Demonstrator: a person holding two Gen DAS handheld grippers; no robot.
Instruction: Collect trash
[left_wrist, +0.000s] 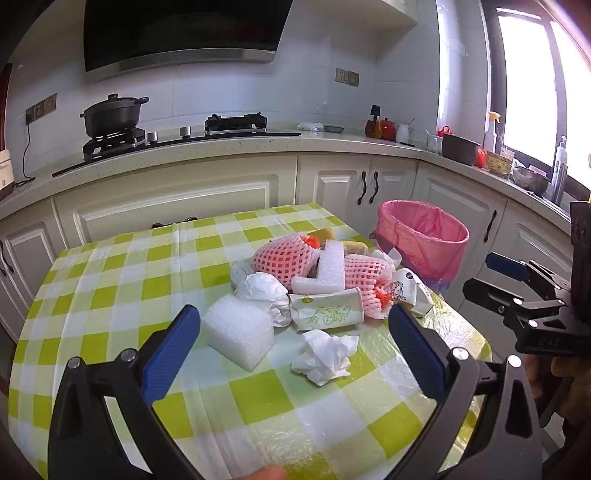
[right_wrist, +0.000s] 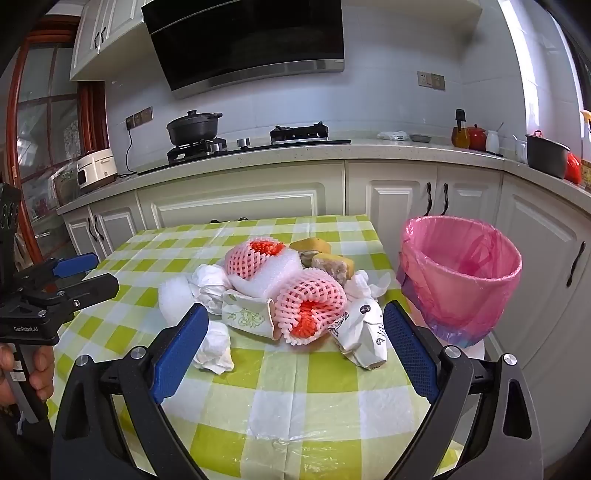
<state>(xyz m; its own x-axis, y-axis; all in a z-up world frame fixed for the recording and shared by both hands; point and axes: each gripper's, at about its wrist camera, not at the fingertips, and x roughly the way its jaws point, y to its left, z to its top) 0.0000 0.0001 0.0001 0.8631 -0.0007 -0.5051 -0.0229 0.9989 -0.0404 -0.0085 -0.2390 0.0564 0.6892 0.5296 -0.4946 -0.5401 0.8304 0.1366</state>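
Note:
A trash pile lies on the green checked table: two pink foam fruit nets, white foam pieces, crumpled tissues, crushed paper cups and yellowish sponge chunks. A bin with a pink liner stands off the table's right side. My left gripper is open and empty, just short of the foam block and tissue. My right gripper is open and empty, in front of the pile. Each gripper also shows in the other's view.
Kitchen counter and white cabinets run behind the table. A black pot sits on the stove. Jars, bottles and bowls line the counter at right near the window.

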